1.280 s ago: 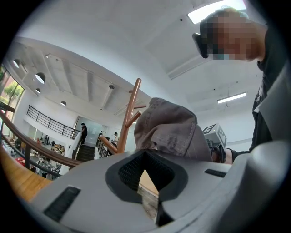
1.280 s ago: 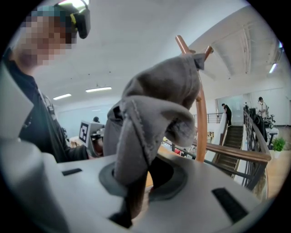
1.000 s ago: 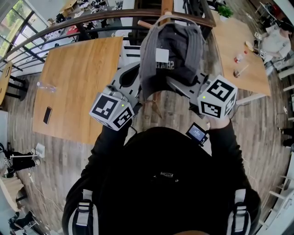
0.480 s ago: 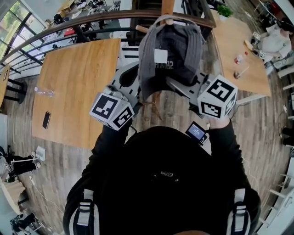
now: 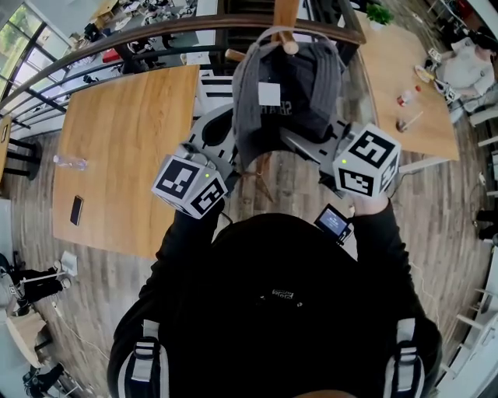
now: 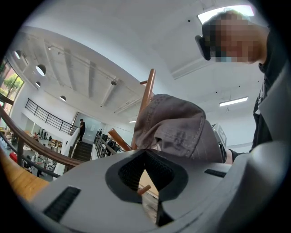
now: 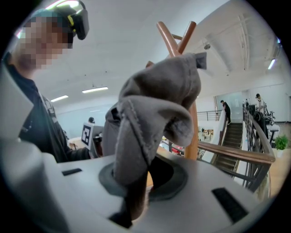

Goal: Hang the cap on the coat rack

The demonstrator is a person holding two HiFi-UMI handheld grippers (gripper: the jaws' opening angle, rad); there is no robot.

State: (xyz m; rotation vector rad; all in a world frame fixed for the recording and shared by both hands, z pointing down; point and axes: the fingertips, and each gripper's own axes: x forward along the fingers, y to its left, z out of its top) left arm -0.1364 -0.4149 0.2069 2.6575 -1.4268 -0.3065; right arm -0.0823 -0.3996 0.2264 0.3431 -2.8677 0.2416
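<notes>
Up by the coat rack (image 5: pixel 283 11), the left gripper (image 5: pixel 236 158) has its jaws pinched together on the left rim of the cap (image 5: pixel 289 97). The cap hangs between both tools, its hollow side facing the person. A round-tipped peg (image 5: pixel 289 47) pokes just over its top edge, so it wants lifting forward. The right gripper (image 5: pixel 313 149), nearly closed, clamps a bunched fold, seemingly closer to the upright pole. Below lie a wooden table (image 5: pixel 128 140), a plank floor (image 5: pixel 47 186) and a railing (image 5: pixel 117 43).
</notes>
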